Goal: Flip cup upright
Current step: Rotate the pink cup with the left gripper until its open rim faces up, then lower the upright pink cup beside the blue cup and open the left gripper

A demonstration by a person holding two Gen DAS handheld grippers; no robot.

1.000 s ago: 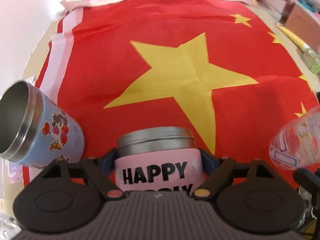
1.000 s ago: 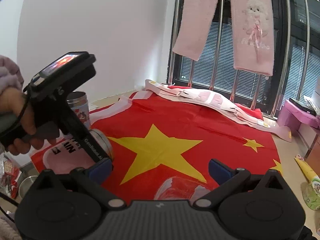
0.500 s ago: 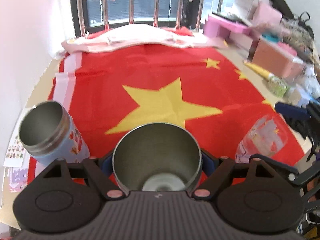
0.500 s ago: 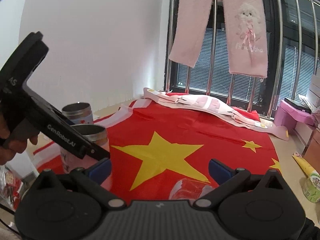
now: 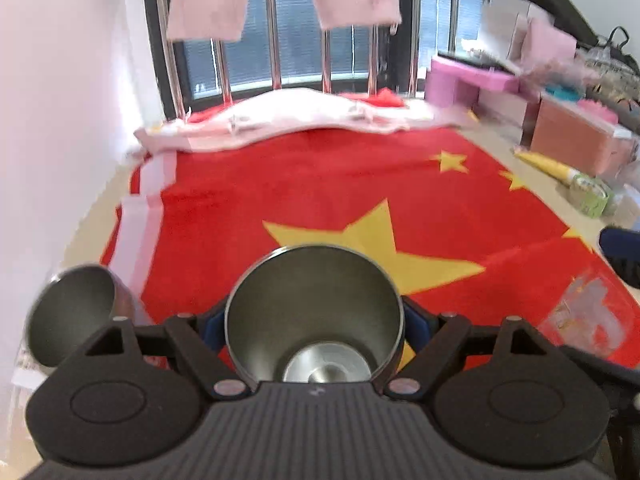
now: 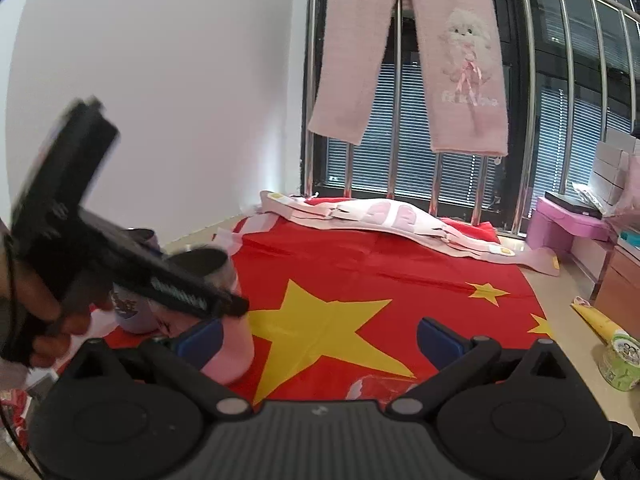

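My left gripper (image 5: 314, 326) is shut on the pink steel cup (image 5: 316, 320); I look into its open mouth, which faces up and forward. In the right wrist view the pink cup (image 6: 228, 344) stands near upright on the red flag (image 6: 360, 276), held by the left gripper (image 6: 224, 304). My right gripper (image 6: 320, 336) is open and empty, low over the flag. A clear plastic cup (image 5: 588, 316) lies on its side at the right; it also shows in the right wrist view (image 6: 380, 386), below the open fingers.
A blue stickered steel cup (image 5: 72, 312) stands at the left by the wall. Pink cloth (image 5: 304, 116) lies along the flag's far edge under window bars. Pink boxes (image 5: 468, 80), a yellow tube (image 5: 548, 166) and a green-labelled roll (image 6: 622, 356) sit at the right.
The left gripper has turned the pink cup from lying on its side to mouth up, and tilted further upward. The right gripper has stayed open and shifted little.
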